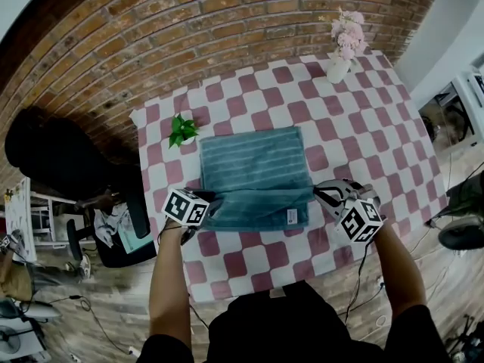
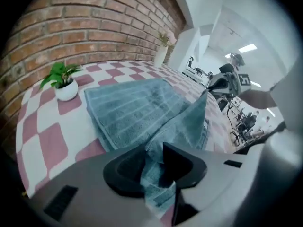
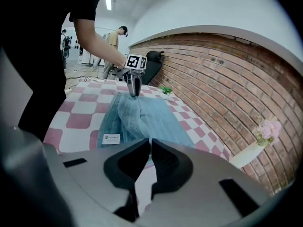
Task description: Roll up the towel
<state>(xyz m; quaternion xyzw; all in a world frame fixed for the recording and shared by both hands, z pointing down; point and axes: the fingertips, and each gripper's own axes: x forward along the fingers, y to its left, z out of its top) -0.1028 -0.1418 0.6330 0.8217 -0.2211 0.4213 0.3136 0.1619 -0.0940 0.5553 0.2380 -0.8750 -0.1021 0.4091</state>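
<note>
while towel (image 1: pixel 257 174) in left jaws, pink flowers (image 1: pixel 349 30) in vase (image 1: pixel 337 69), plant (image 2: pixel 59 73) in pot (image 2: pixel 66 90)

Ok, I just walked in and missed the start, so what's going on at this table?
A person with a gripper in each hand is working on a teal striped cloth towel on a pink-and-white checked tablecloth. The left gripper is clamped on the towel's near edge, bunching and lifting it. The right gripper is shut and empty beside the other near corner. Most of the towel lies flat.
</note>
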